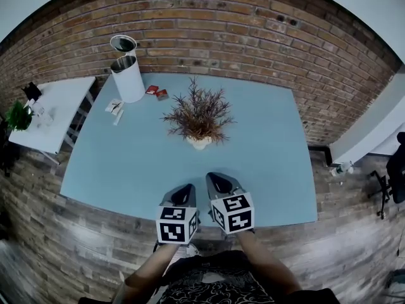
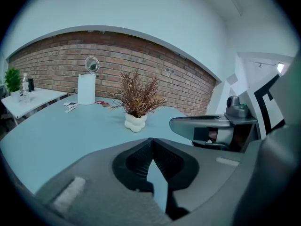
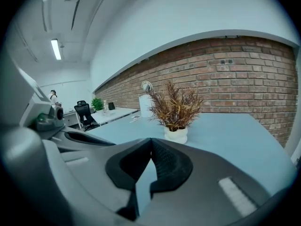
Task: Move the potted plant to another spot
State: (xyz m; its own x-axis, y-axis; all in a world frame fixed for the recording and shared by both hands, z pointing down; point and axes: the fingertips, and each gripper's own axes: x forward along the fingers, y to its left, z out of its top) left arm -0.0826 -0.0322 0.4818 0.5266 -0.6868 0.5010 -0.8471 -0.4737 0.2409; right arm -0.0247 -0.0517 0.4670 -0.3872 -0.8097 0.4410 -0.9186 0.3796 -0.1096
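Observation:
A potted plant [image 1: 199,116] with dry brown twigs in a small white lumpy pot [image 1: 199,142] stands upright in the middle of the light blue table [image 1: 272,170]. Both grippers hover side by side over the table's near edge, short of the plant and pointing at it. My left gripper [image 1: 185,190] is shut with nothing between its tips; its own view shows the plant [image 2: 136,100] ahead, beyond the closed tips [image 2: 151,139]. Just right of it, my right gripper [image 1: 219,178] is shut and empty too, with the plant [image 3: 176,109] ahead of its tips [image 3: 151,139].
A white cylindrical bin [image 1: 128,76] with a round mirror stands at the table's far left corner, with small red items [image 1: 156,92] and white packets [image 1: 114,106] beside it. A white side table [image 1: 54,109] with a green plant [image 1: 19,114] stands left. A brick wall [image 1: 209,30] runs behind.

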